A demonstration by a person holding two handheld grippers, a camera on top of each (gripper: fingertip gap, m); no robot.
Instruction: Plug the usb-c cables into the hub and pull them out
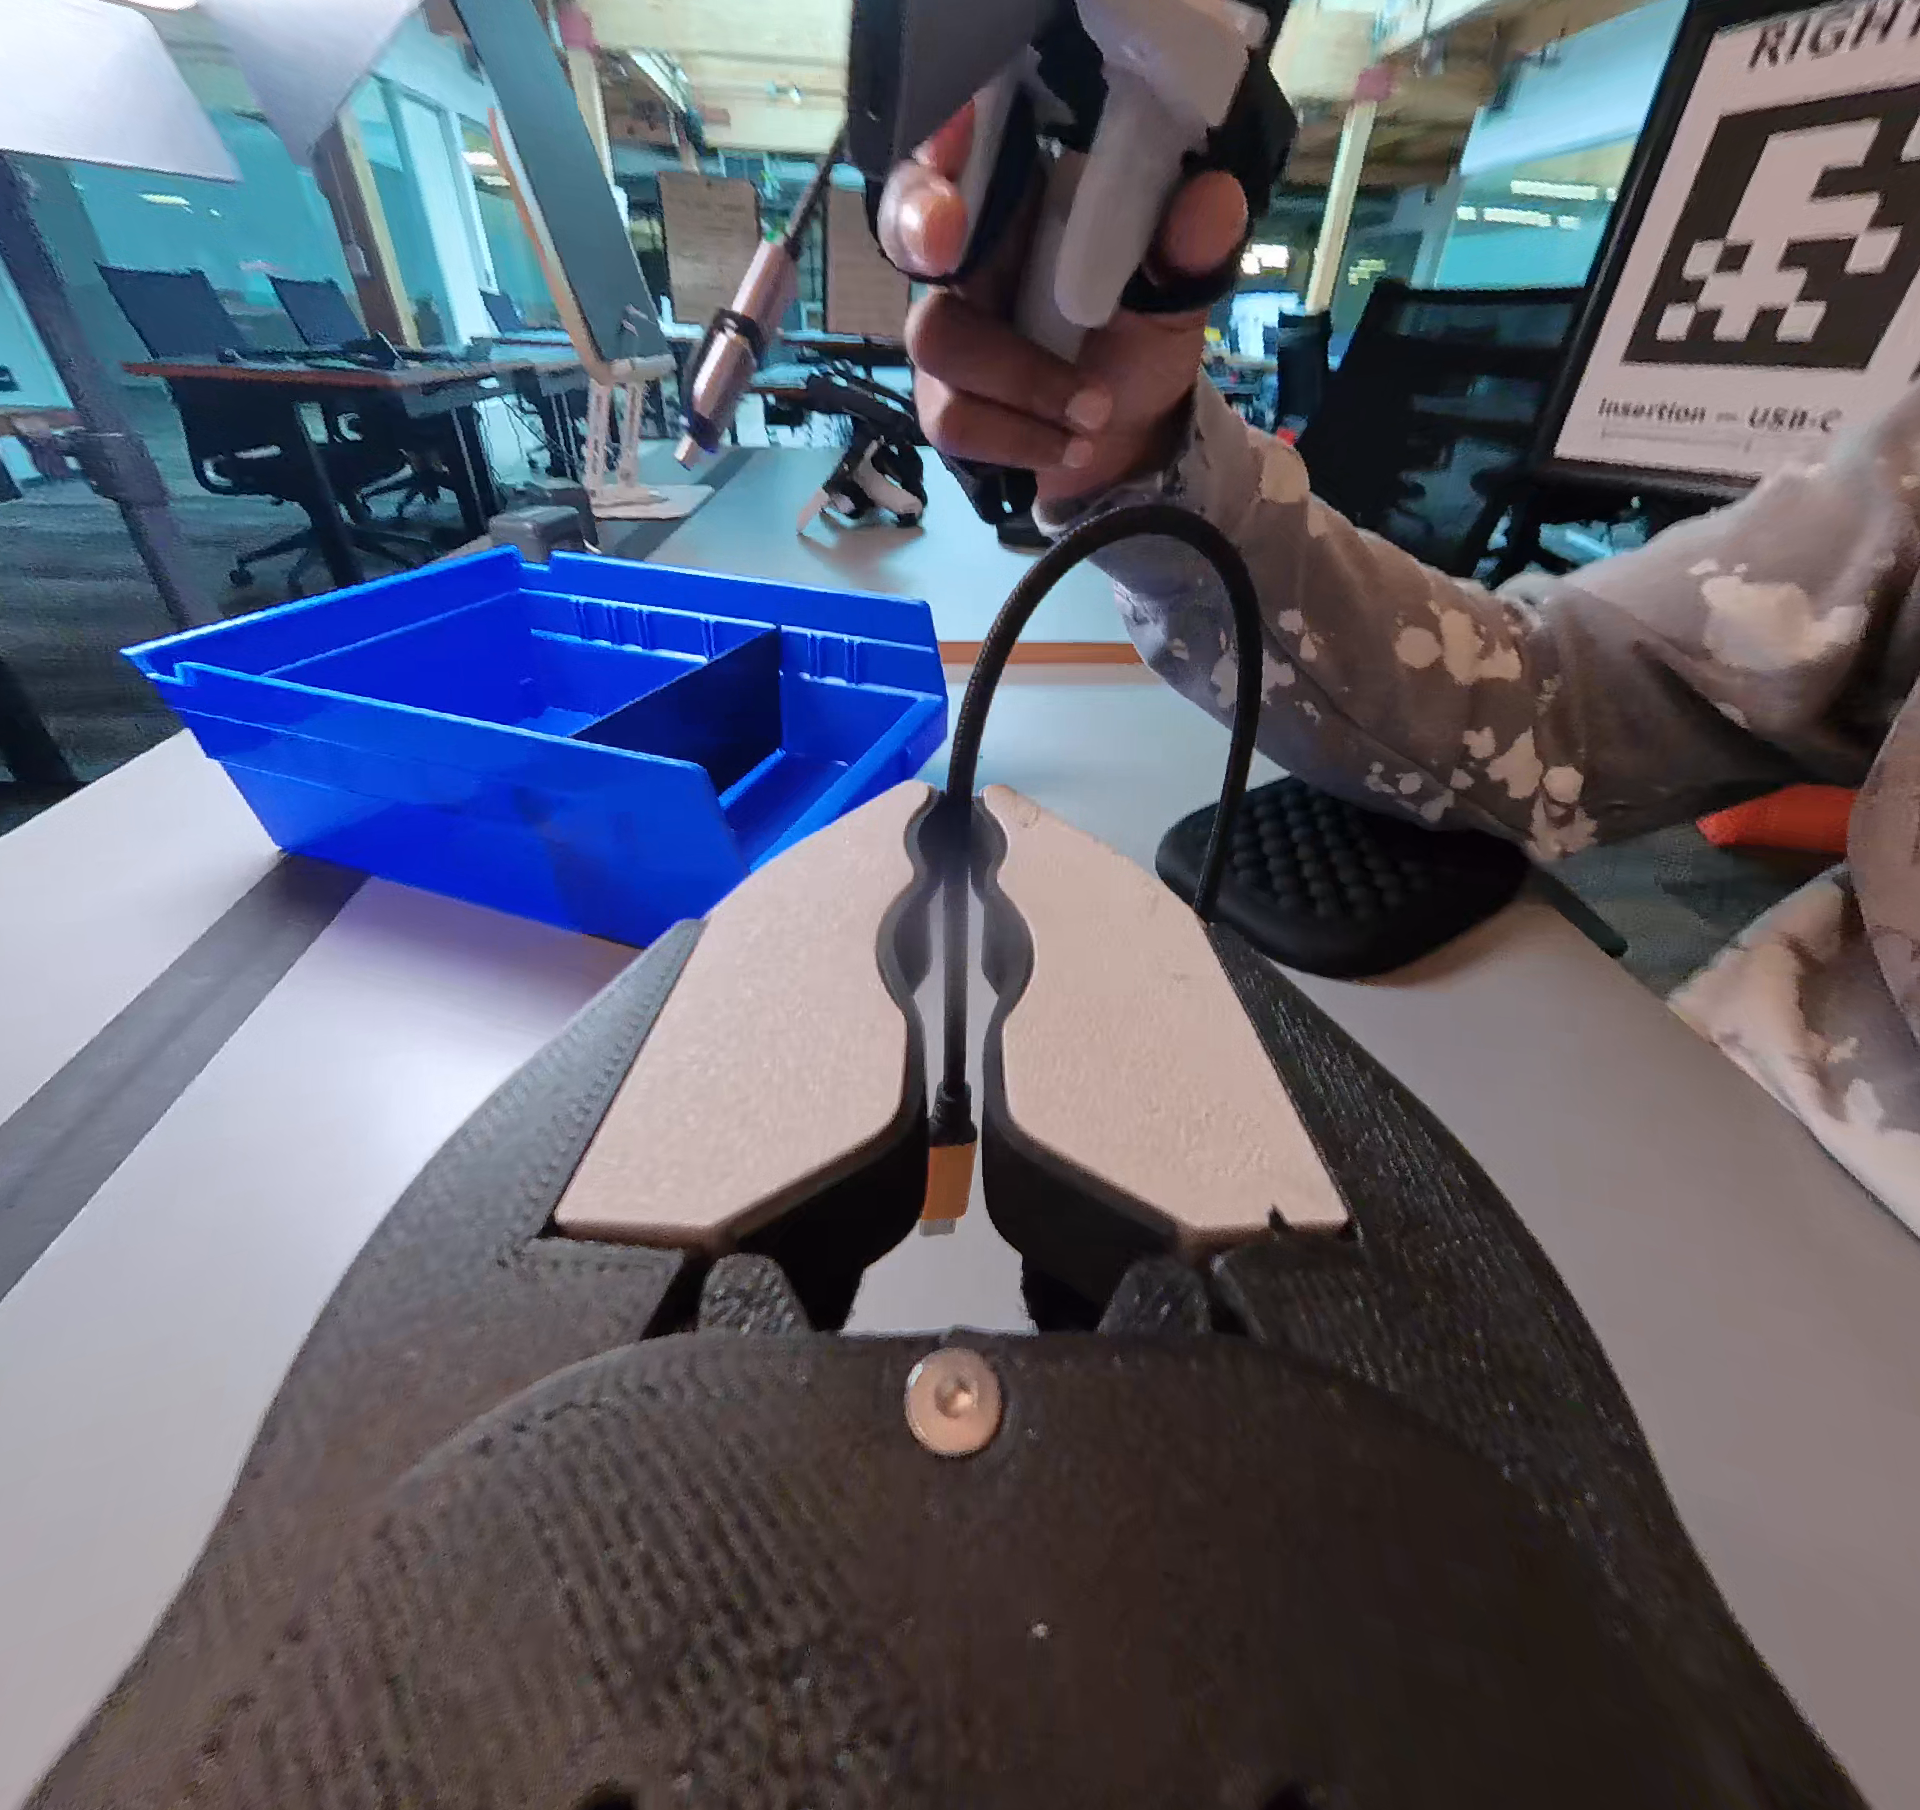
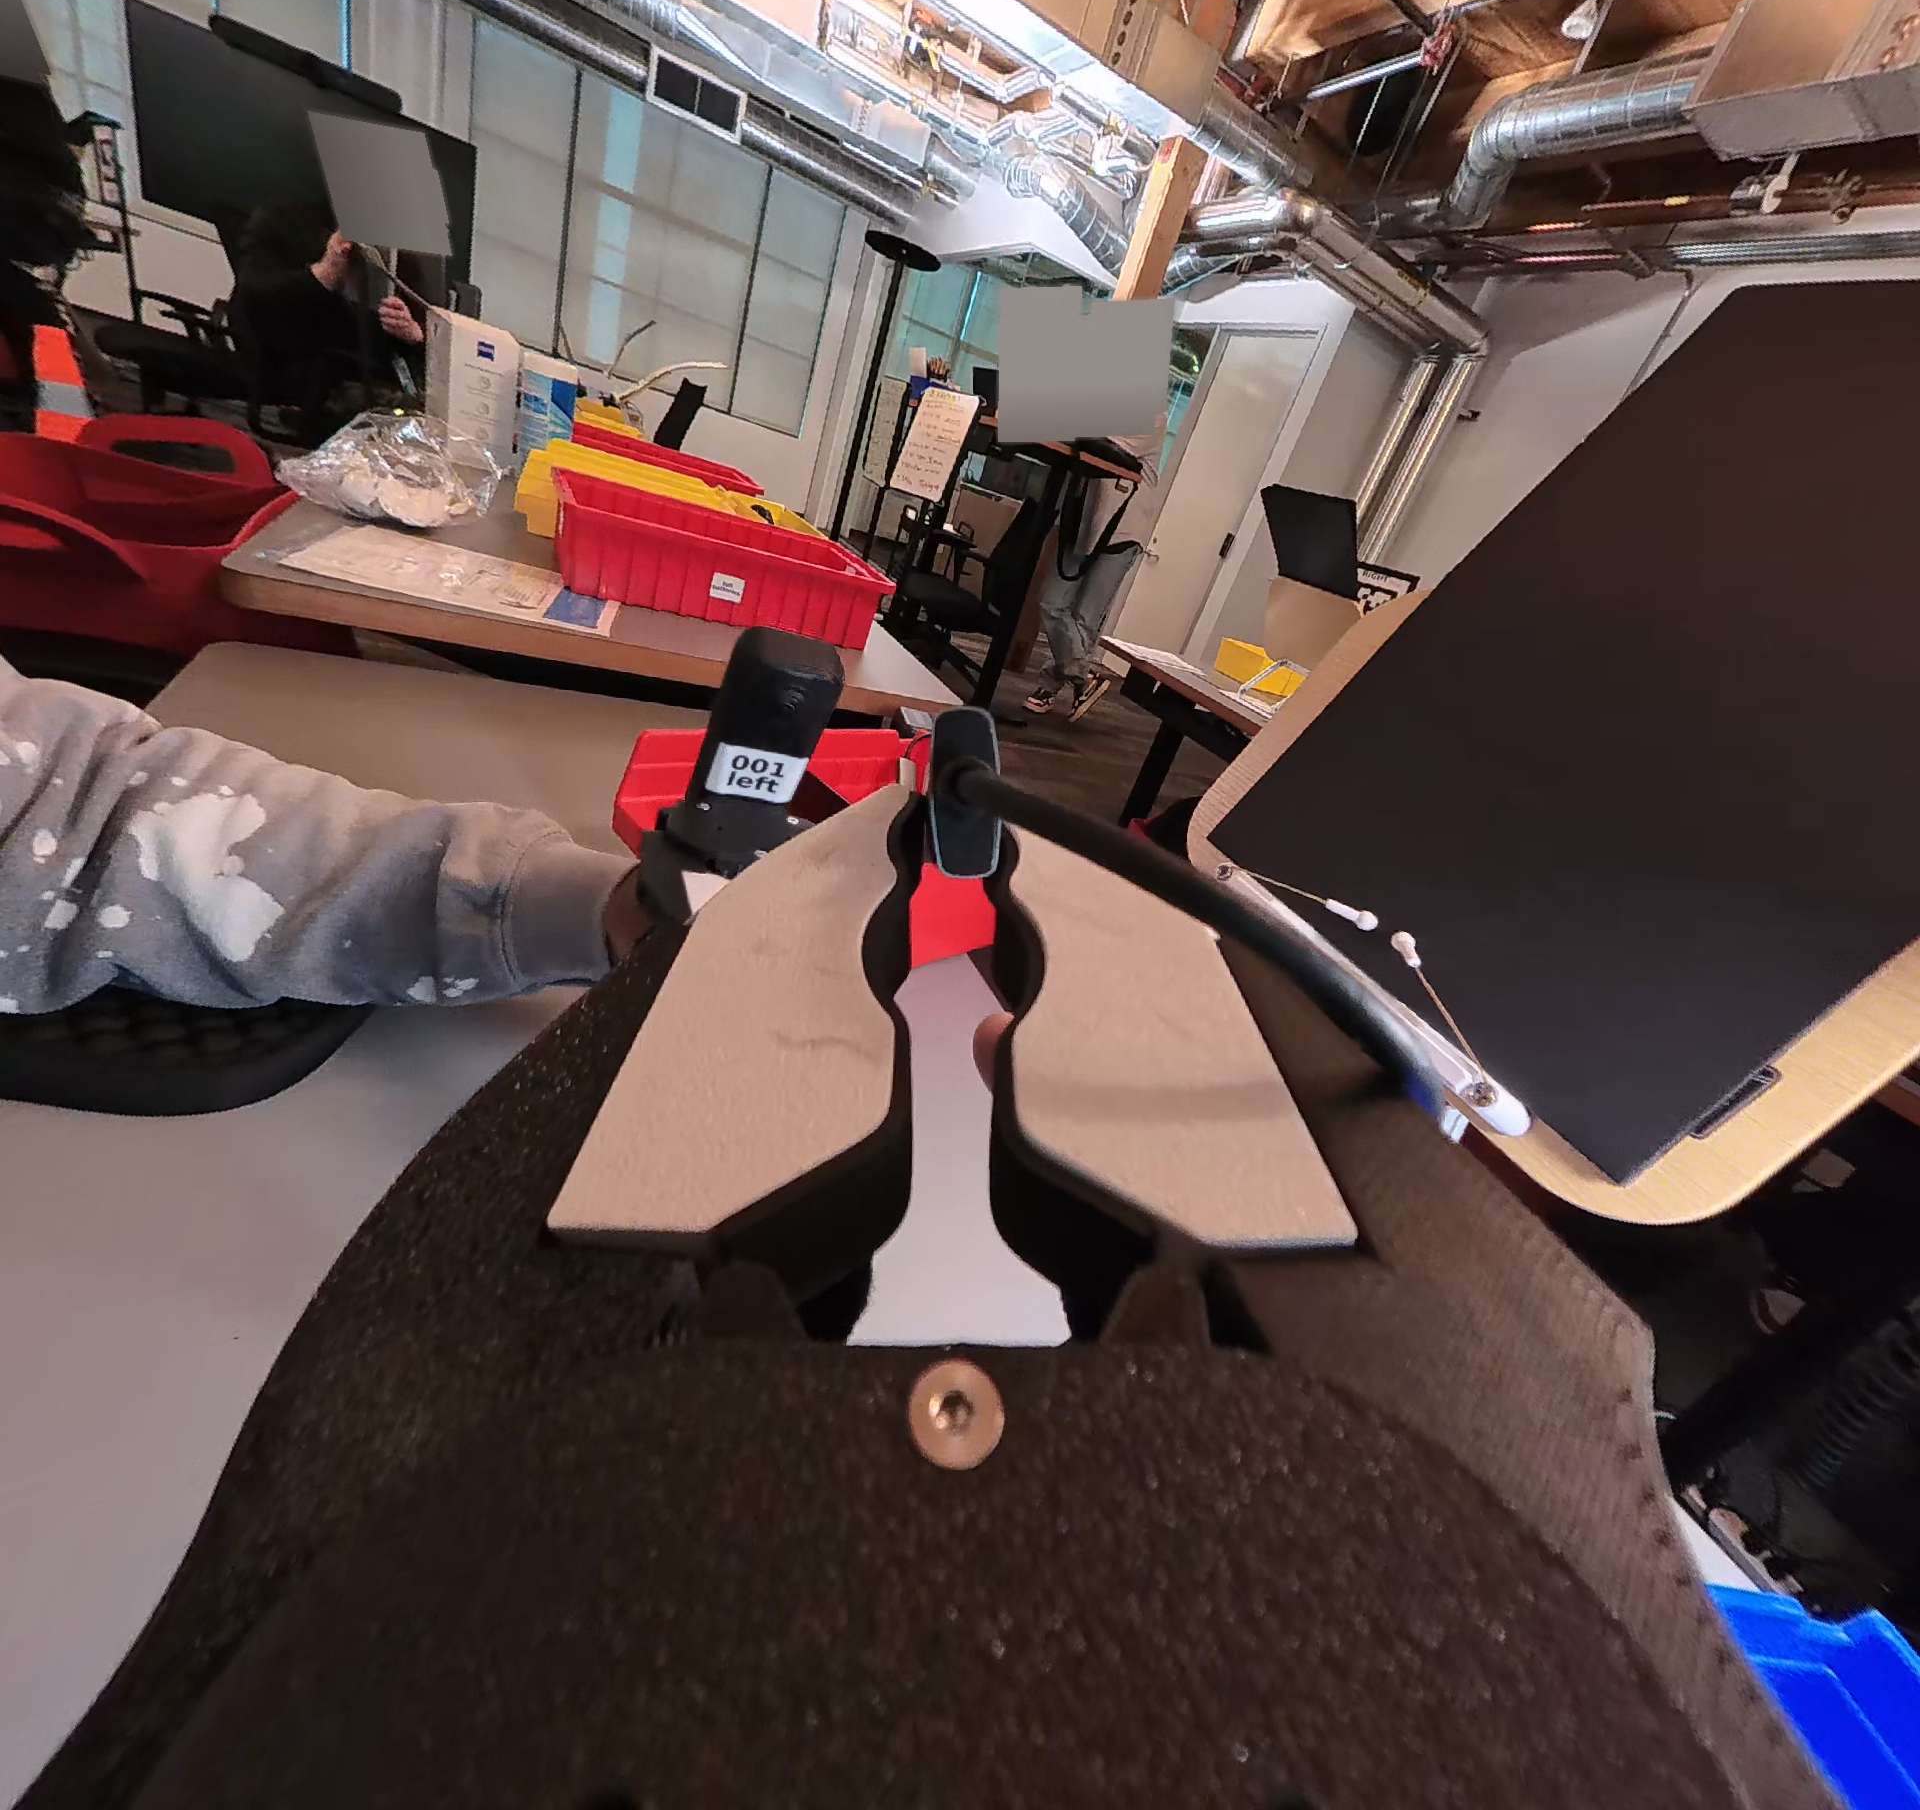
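Note:
My left gripper (image 1: 956, 802) is shut on a black braided usb-c cable (image 1: 1242, 680). The cable's orange plug (image 1: 948, 1184) lies between the fingers and points back toward the camera. The cable arcs up and over to the right, then down to the grey table (image 1: 187, 1054). My right gripper (image 2: 951, 810) is shut at its tips on the dark end of the hub (image 2: 964, 804), and a black lead curves off to the right. In the left wrist view a hand holds the right gripper (image 1: 1049, 150) high, and the rose-coloured hub (image 1: 736, 347) slants down-left below it, well apart from the plug.
A blue divided bin (image 1: 468, 763) stands on the table ahead left and also shows in the right wrist view (image 2: 1829, 1687). A black bumpy pad (image 1: 1340, 877) lies under the person's right sleeve. A marker sign (image 1: 1787, 233) stands far right. A black board on a wooden stand (image 2: 1610, 721) is close on the right. A red bin (image 2: 665, 794) sits behind the left gripper (image 2: 764, 773). Across from one pair of fingers to the other is roughly 15 cm.

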